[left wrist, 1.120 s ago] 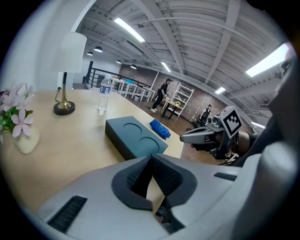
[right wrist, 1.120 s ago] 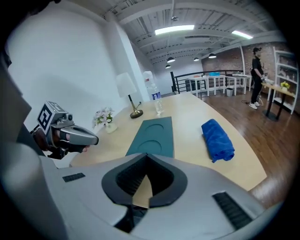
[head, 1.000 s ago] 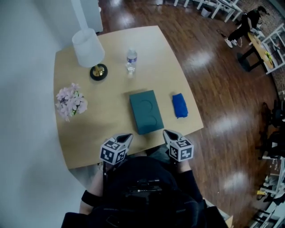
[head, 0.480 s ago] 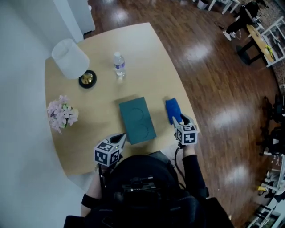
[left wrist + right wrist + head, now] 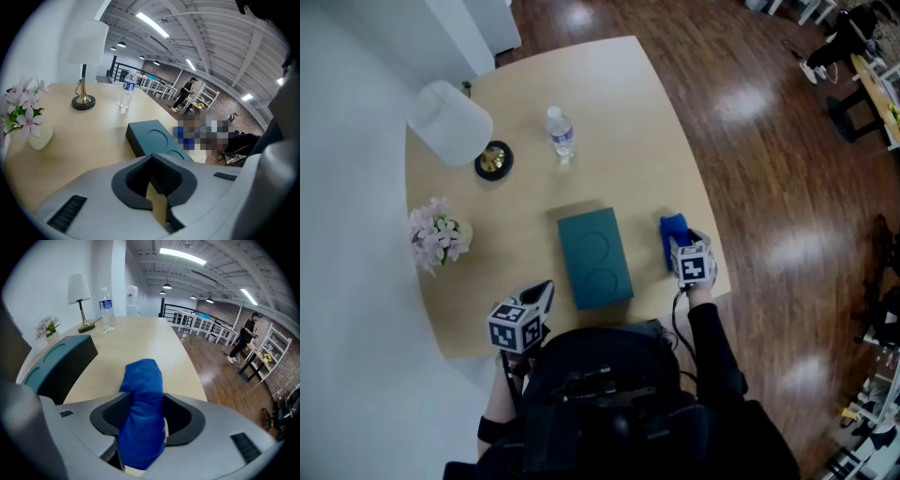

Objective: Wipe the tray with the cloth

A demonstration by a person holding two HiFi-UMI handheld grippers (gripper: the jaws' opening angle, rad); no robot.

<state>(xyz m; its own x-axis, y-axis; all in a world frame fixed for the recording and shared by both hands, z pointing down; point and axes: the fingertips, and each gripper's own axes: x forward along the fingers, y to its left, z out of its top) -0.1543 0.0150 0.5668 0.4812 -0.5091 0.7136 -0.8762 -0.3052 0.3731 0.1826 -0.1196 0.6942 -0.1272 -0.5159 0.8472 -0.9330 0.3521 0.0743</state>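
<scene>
pale wood counter (image 5: 647, 112), open hall. step: cloth pickup. right gripper (image 5: 680, 246) fingers pinch the cloth (image 5: 672, 226) beside the tray (image 5: 593, 256). left gripper (image 5: 542, 290) fingers pressed together, empty. next: lift cloth onto tray.

Left gripper (image 5: 542, 290) held low, jaws together; right gripper (image 5: 679, 243) extended forward, jaws pressing the cloth (image 5: 140, 408).

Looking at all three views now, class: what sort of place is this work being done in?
Probably a large loft or converted industrial hall, not a home: a high bare ceiling with strip lights, a brick wall, and a wide wood floor with white tables further off.
</scene>
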